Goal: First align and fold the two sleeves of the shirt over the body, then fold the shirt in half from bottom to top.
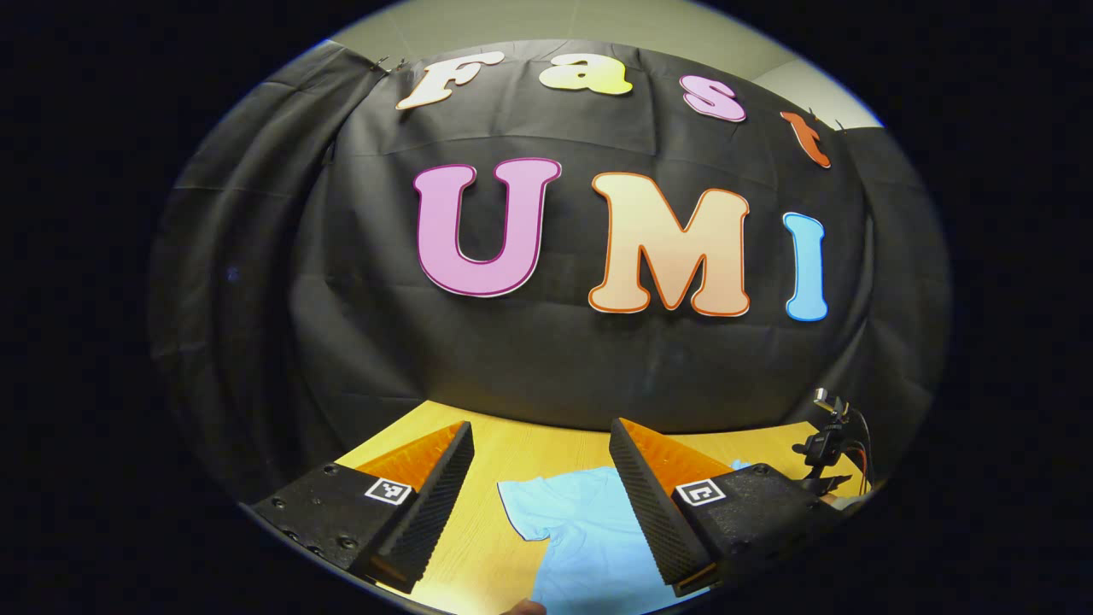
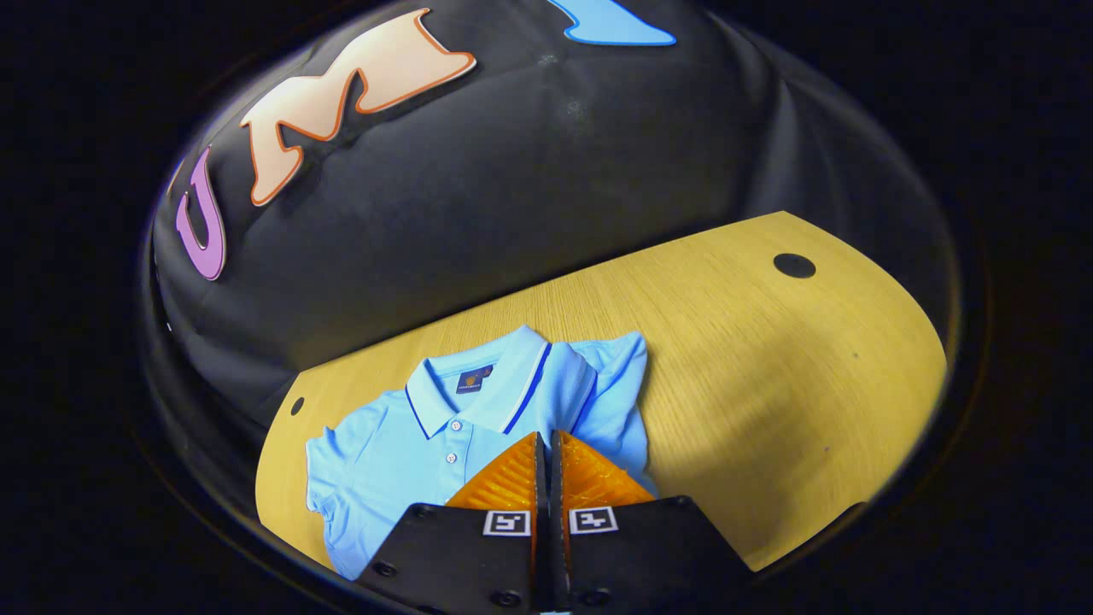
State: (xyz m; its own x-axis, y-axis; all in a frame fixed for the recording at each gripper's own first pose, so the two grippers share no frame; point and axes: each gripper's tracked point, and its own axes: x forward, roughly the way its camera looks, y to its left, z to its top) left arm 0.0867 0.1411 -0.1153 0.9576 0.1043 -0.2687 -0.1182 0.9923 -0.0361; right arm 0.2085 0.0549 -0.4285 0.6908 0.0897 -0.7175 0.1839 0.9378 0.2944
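Left gripper view: left gripper [image 1: 540,504] spread wide, holding nothing, above light blue shirt [image 1: 589,538] at lower centre; wooden table [image 1: 529,444] below. Right gripper view: right gripper [image 2: 546,448] pressed narrow over shirt [image 2: 410,444], grip on cloth unclear; 1 sleeve [image 2: 619,384] already folded. Best: pinch remaining sleeve [image 2: 329,461] at lower left by its hem

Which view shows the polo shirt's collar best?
The right gripper view: the collar of the light blue polo shirt lies in plain sight, buttons included. The left gripper view catches just a sleeve and some body fabric.
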